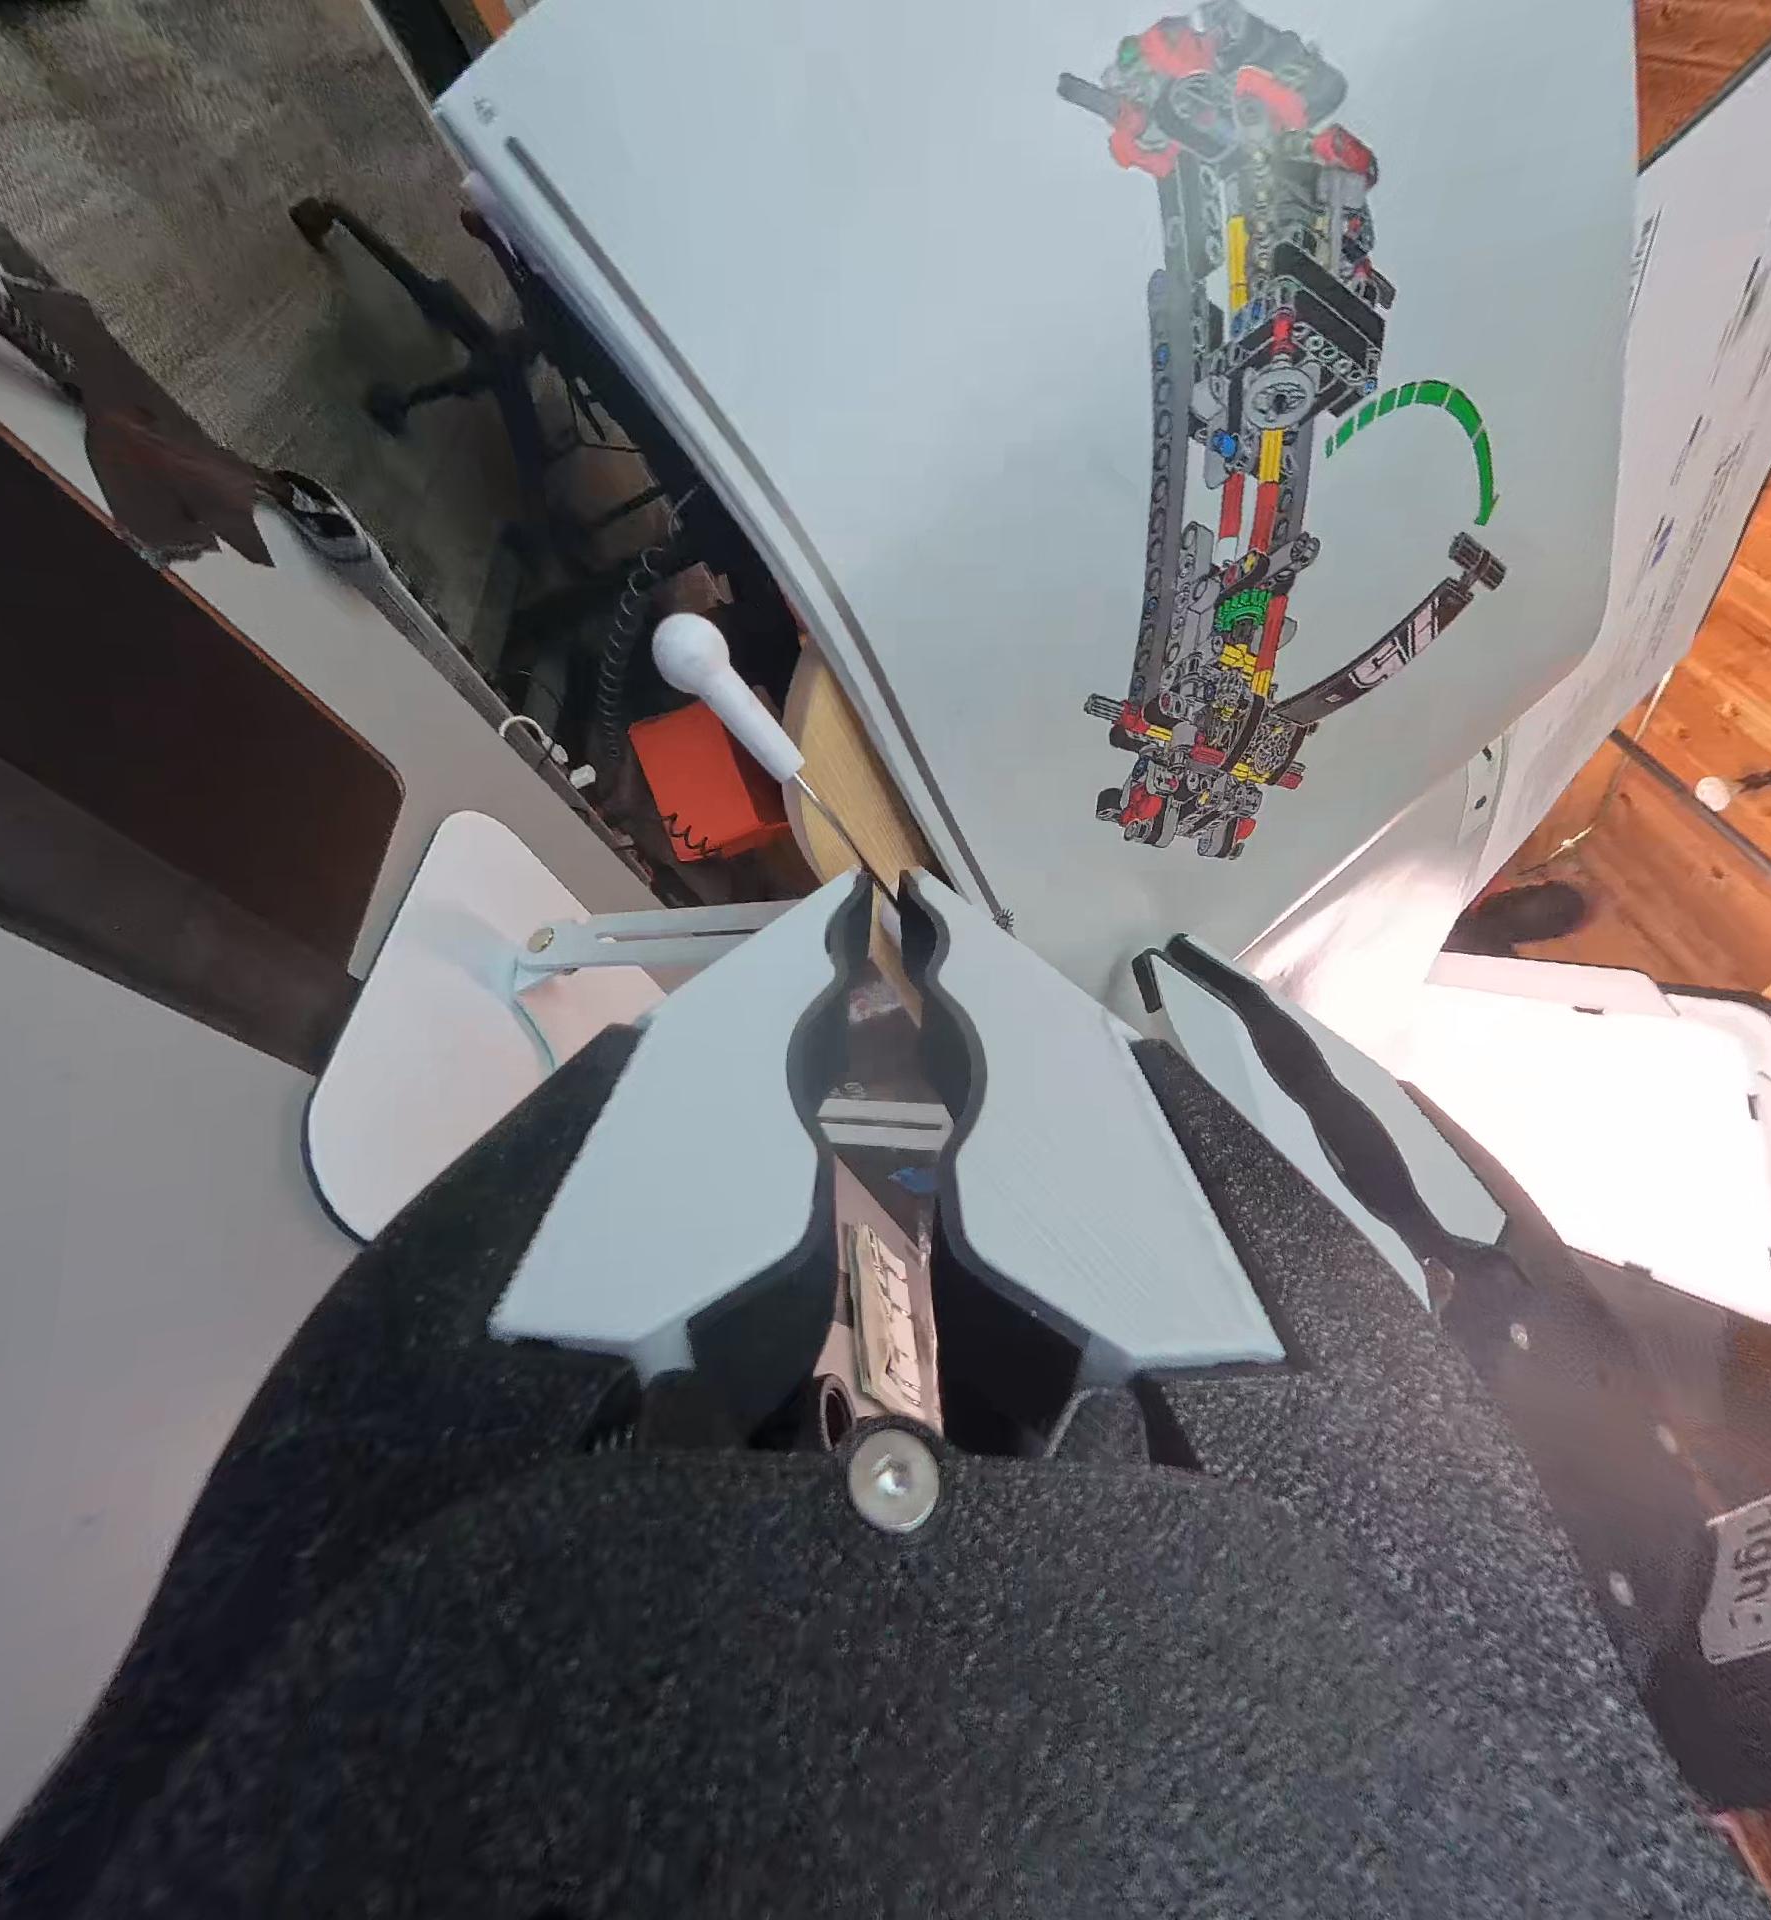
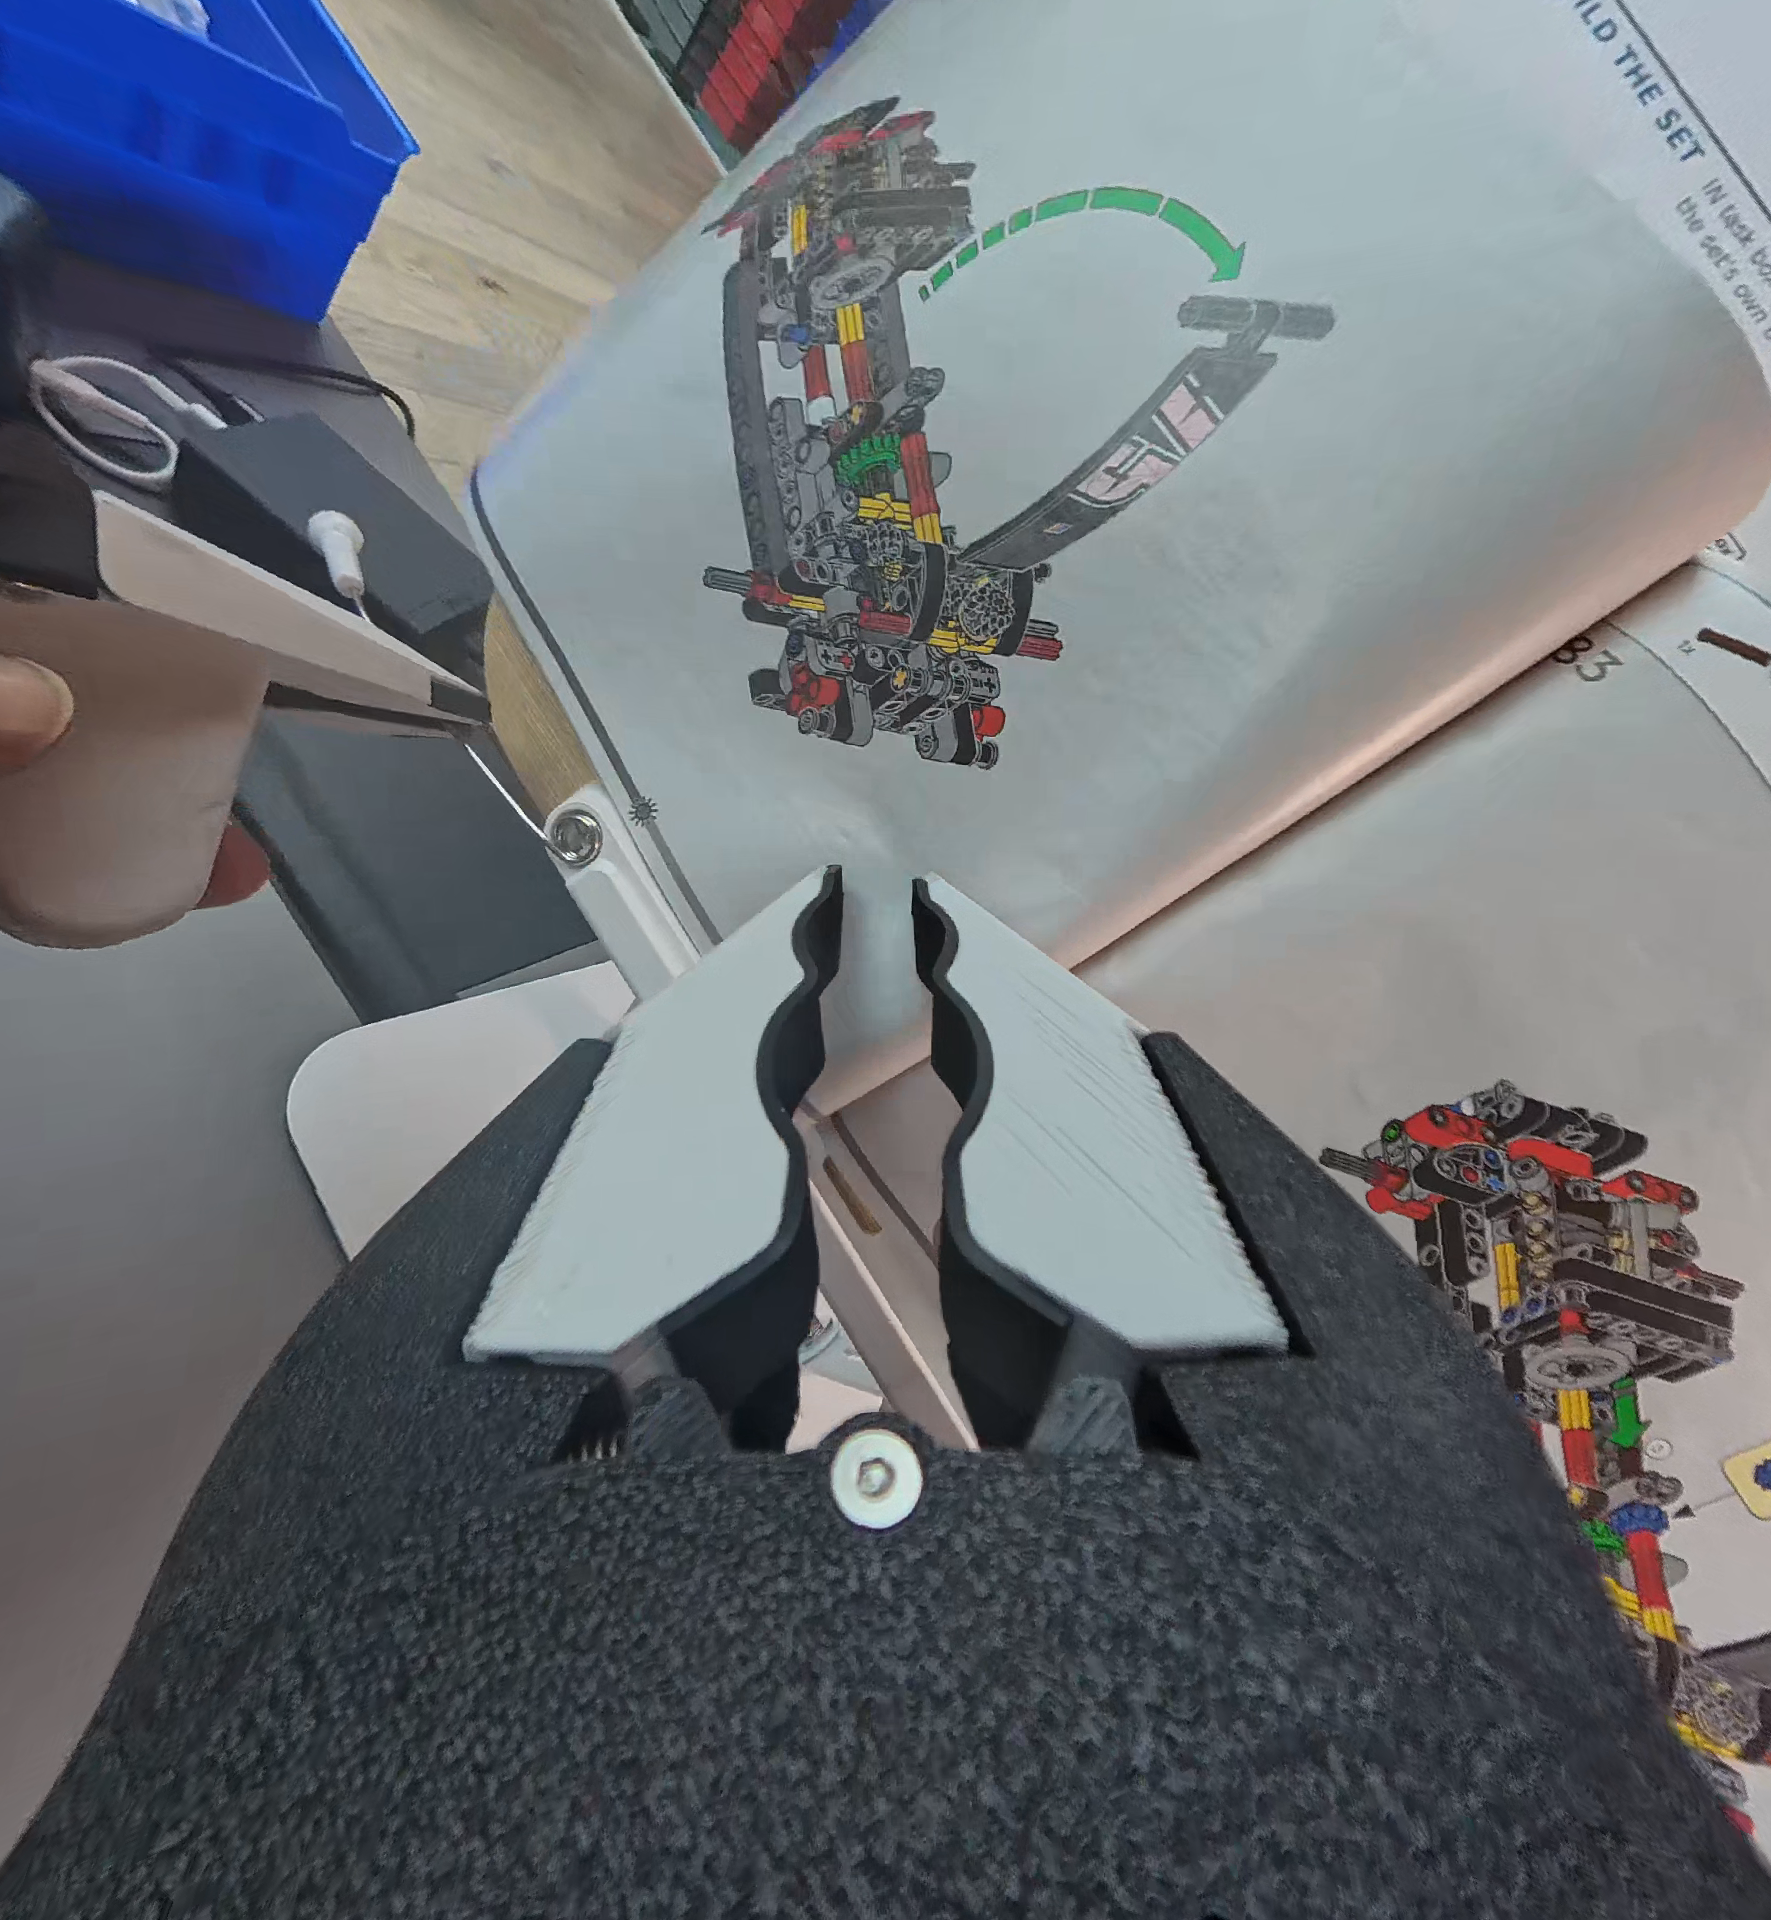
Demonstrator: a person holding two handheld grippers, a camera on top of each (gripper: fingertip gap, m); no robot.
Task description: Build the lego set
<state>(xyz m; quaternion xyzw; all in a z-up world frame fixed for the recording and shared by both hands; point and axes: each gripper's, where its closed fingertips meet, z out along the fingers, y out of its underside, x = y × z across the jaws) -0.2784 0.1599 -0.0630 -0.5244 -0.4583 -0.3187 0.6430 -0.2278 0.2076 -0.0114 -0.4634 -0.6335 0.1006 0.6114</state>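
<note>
Booklet page mid-turn, tongs at its lower edge.

Instruction booklet (image 2: pixel 1224 935) on its white stand (image 2: pixel 413 1081) at the desk's edge fills both views; the lifted page (image 1: pixel 912 468) arches over, showing the printed model with a green arrow. Left gripper (image 1: pixel 886 914) has its jaws nearly together, tips at the page's bottom edge with a thin wire clip (image 1: pixel 725 696) near them, though whether they pinch anything I cannot tell. Right gripper (image 2: pixel 876 904) has its jaws slightly apart over the bare lower margin, gripping nothing visible. No loose lego pieces show in either view except a dark part seen under the left jaws. To turn well, I judge: hold only the one sheet near its corner, sweep slowly along the arc, and press it flat before letting go.
</note>
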